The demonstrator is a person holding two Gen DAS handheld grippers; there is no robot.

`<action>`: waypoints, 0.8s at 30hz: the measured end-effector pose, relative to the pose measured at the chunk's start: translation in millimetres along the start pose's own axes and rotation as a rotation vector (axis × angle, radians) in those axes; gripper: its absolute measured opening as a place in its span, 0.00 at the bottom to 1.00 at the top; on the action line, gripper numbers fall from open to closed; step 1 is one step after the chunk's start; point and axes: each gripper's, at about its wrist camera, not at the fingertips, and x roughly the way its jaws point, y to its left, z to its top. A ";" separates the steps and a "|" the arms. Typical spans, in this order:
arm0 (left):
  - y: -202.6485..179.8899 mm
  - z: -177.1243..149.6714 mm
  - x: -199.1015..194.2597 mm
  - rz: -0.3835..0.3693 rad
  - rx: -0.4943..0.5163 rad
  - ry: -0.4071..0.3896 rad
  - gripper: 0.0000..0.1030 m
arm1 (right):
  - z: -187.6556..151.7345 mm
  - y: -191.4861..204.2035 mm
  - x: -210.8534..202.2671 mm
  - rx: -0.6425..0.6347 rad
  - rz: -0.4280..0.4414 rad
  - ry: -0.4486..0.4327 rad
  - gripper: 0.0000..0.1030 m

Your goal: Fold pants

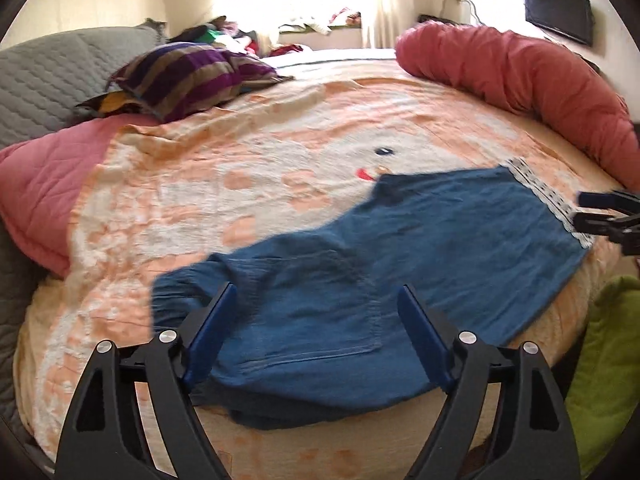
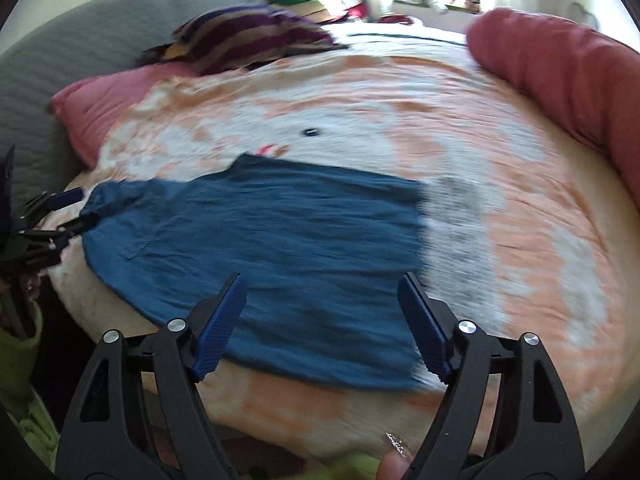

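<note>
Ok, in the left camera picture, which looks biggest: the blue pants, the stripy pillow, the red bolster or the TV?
1. Blue pants, though they lie nearest the camera, which makes them look bigger.
2. Red bolster.
3. Stripy pillow.
4. TV, but it hangs far away on the wall.

No text, label, brand, number or sign can be read in either view. The blanket [image 1: 248, 184] bears only a drawn face, at about twelve o'clock of the pants [image 1: 360, 272].
</note>
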 end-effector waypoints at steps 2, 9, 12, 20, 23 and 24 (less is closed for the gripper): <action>-9.9 -4.9 11.6 -0.012 0.016 0.030 0.79 | 3.1 16.4 17.7 -0.030 0.008 0.028 0.73; 0.7 -33.5 59.0 -0.001 0.010 0.197 0.80 | -15.6 4.2 69.4 0.053 -0.031 0.199 0.77; 9.9 -33.5 59.1 -0.033 -0.019 0.189 0.80 | -17.0 -4.2 64.0 0.096 -0.012 0.182 0.77; 7.0 -29.8 42.3 -0.023 -0.025 0.143 0.79 | -15.6 -8.3 37.3 0.147 -0.021 0.078 0.81; 6.0 -22.4 27.9 -0.013 -0.031 0.107 0.90 | -14.0 -18.3 15.7 0.201 -0.020 0.014 0.84; 6.1 -19.7 23.1 -0.008 -0.037 0.096 0.90 | -14.7 -21.6 6.4 0.219 -0.018 -0.008 0.85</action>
